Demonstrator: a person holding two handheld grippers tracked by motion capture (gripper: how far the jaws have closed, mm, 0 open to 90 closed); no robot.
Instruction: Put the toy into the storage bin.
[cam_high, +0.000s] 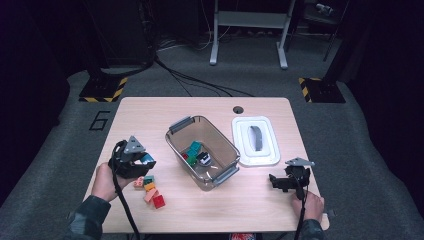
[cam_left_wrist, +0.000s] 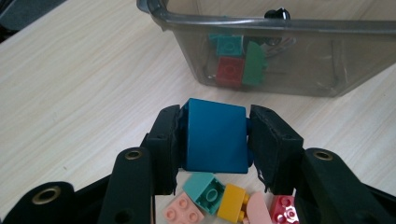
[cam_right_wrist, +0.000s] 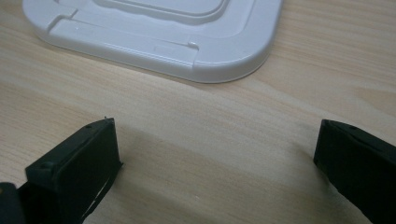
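Observation:
My left gripper (cam_left_wrist: 214, 135) is shut on a large blue brick (cam_left_wrist: 215, 136), held above the table; from above the same gripper (cam_high: 141, 162) hangs at the left of the table with the blue brick (cam_high: 146, 158) in its jaws. Below it lie loose bricks: pink (cam_left_wrist: 183, 213), teal (cam_left_wrist: 208, 191), yellow (cam_left_wrist: 232, 201) and red (cam_left_wrist: 284, 209). A clear grey bin (cam_high: 175, 145) in the middle holds teal, red and green bricks (cam_left_wrist: 232, 60). My right gripper (cam_high: 279, 182) rests near the front right, open, nothing between its jaws (cam_right_wrist: 217, 158).
A white lid (cam_high: 267, 155) lies right of the bin, with its rounded edge (cam_right_wrist: 187, 51) just ahead of the right gripper. A small hole (cam_high: 238, 109) sits near the table's far edge. Bare wood lies between the bin and the front edge.

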